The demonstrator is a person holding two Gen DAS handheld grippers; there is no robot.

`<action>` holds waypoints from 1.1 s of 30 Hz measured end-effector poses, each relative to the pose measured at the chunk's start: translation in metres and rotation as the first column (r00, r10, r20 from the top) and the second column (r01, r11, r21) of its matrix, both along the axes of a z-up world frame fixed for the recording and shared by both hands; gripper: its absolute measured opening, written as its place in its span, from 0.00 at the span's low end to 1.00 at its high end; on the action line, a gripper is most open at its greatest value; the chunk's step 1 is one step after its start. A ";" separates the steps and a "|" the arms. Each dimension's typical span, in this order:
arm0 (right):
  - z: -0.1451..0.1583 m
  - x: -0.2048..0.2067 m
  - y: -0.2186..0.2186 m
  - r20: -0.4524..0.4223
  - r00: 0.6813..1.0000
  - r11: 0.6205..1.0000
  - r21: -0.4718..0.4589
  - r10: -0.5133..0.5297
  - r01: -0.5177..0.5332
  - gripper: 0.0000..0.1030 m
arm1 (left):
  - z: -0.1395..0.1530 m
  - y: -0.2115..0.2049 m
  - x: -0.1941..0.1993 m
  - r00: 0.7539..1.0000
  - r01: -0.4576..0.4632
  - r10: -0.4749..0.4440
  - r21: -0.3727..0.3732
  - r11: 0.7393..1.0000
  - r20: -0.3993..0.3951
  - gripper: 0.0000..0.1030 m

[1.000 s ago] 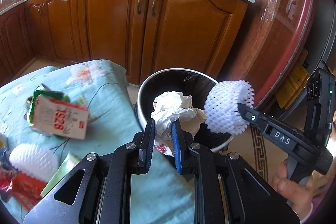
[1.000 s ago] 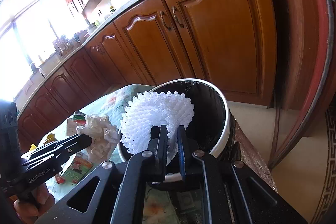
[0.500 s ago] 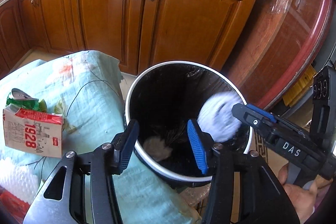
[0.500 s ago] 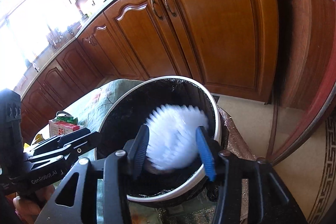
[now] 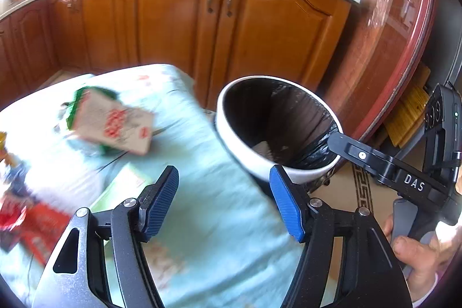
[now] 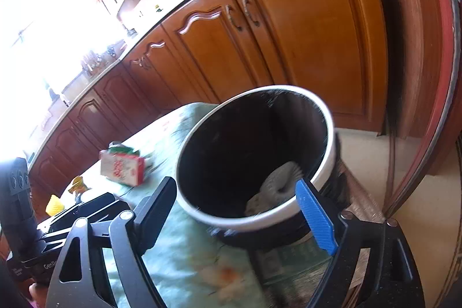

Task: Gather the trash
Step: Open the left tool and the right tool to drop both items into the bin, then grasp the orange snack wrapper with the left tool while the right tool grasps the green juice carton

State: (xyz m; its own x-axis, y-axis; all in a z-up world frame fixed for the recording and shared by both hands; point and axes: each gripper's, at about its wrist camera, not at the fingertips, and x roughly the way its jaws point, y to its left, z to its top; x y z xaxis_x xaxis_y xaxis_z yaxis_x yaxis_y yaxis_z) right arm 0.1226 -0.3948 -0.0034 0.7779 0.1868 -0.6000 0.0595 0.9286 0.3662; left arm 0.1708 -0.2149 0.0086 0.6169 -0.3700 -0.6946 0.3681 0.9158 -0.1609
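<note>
A white bin (image 5: 248, 155) (image 6: 329, 155) lined with a black bag stands at the table's end. At its bottom lie the white foam net (image 6: 284, 178) and the crumpled tissue (image 6: 257, 204), with a pale scrap (image 5: 261, 148) showing in the left wrist view. My left gripper (image 5: 223, 202) hangs over the cloth just left of the bin, its jaws opening with nothing between them. My right gripper (image 6: 236, 214) hovers at the bin's near rim, jaws opening and empty. A red-and-white carton (image 5: 115, 126) (image 6: 122, 168) lies on the cloth.
The table wears a pale green floral cloth (image 5: 202, 221). Red wrappers (image 5: 26, 218) and a green packet (image 5: 121, 186) lie at its left. A yellow item (image 6: 55, 205) sits further off. Wooden cabinets (image 5: 179, 19) run behind, and a round red table edge (image 5: 404, 77) curves on the right.
Both grippers opened and let go; the tissue and the foam net dropped into the bin. Both hands then drew back from above it, the left one toward the cloth.
</note>
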 end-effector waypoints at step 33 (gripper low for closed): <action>-0.021 -0.022 0.147 -0.048 0.975 0.976 0.019 0.216 -0.215 0.86 | -0.033 0.190 -0.059 0.958 -0.282 0.279 -0.036 0.959 -0.074 0.66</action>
